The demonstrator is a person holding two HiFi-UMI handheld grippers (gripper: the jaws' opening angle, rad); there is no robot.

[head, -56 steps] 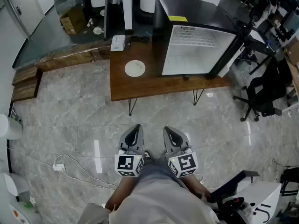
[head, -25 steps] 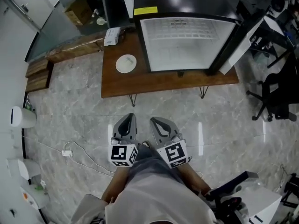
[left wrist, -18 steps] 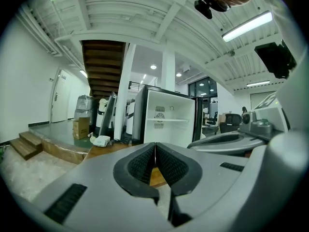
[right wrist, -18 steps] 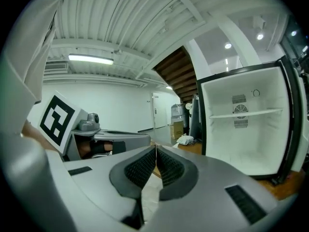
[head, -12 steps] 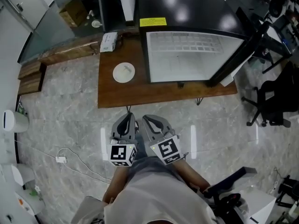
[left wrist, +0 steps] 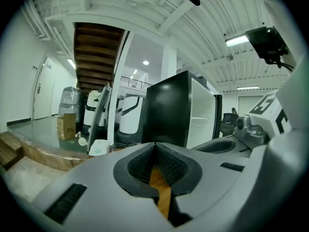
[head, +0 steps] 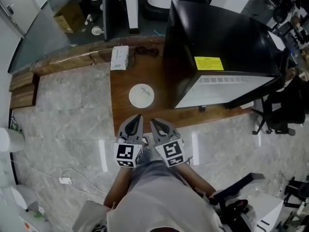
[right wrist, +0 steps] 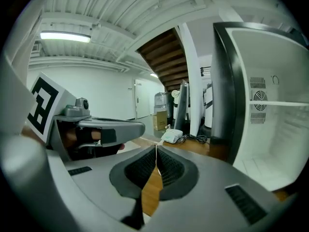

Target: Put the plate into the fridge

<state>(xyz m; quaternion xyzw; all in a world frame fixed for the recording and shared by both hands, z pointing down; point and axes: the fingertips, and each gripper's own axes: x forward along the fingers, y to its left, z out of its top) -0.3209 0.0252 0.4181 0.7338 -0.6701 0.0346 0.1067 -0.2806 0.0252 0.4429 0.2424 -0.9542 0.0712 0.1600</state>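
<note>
A round white plate (head: 141, 94) lies on the brown wooden table (head: 123, 111), left of the black fridge (head: 219, 42). The fridge door stands open and its white inside (right wrist: 273, 129) shows in the right gripper view. My left gripper (head: 137, 118) and right gripper (head: 155, 123) hover side by side over the table's front edge, just short of the plate. Both are shut with nothing between their pads. In the left gripper view the shut left gripper (left wrist: 154, 144) points at the fridge (left wrist: 166, 111). The right gripper (right wrist: 156, 148) hides the plate.
A white box (head: 119, 57) with a cable lies at the table's back. Behind the table stand a cardboard box (head: 67, 17) and white machines. An office chair (head: 285, 108) is at the right, wooden steps (head: 22, 88) at the left, a cable (head: 65, 179) on the floor.
Both grippers have come forward from the floor to the table's front edge, close to the plate. The view has shifted, so the fridge now shows from above.
</note>
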